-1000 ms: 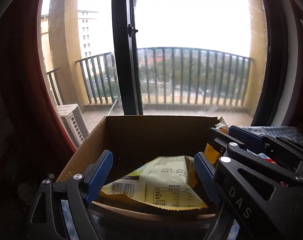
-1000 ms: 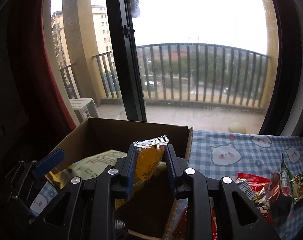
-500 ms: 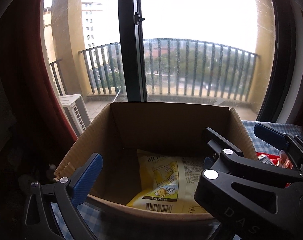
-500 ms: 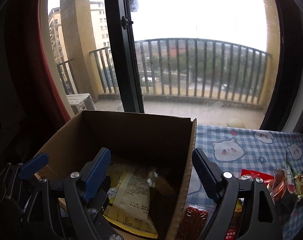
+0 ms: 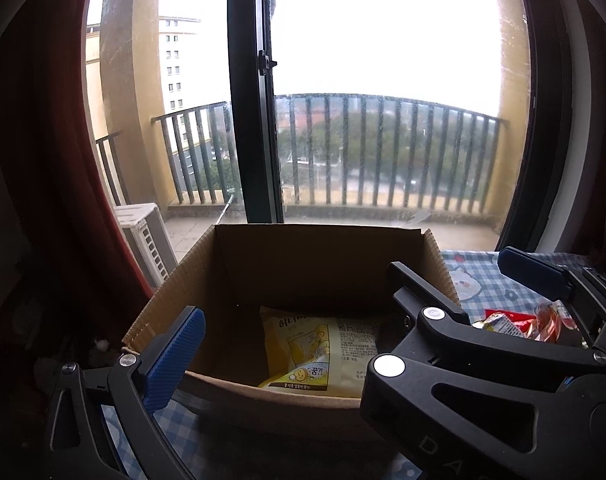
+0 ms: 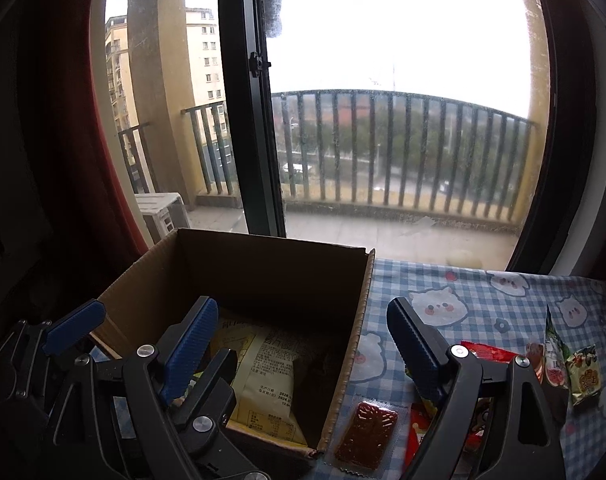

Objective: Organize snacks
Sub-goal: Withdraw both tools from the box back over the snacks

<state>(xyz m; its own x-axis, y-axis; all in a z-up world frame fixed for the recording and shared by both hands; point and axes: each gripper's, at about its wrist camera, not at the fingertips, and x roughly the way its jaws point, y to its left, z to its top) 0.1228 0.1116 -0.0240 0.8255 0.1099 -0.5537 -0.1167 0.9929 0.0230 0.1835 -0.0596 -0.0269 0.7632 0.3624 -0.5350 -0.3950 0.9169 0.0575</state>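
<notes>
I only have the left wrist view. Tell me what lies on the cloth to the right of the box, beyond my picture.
Observer: A flat dark red packet lies on the checked cloth, close beside the cardboard box, by its right wall near the front corner.
Operator: Report anything further right.
Observer: A green packet and a small yellow-green packet sit at the cloth's far right.
Operator: Check the right hand-held gripper.
Observer: The right hand-held gripper is open and empty. It straddles the box's right wall, one finger over the box and one over the cloth.
</notes>
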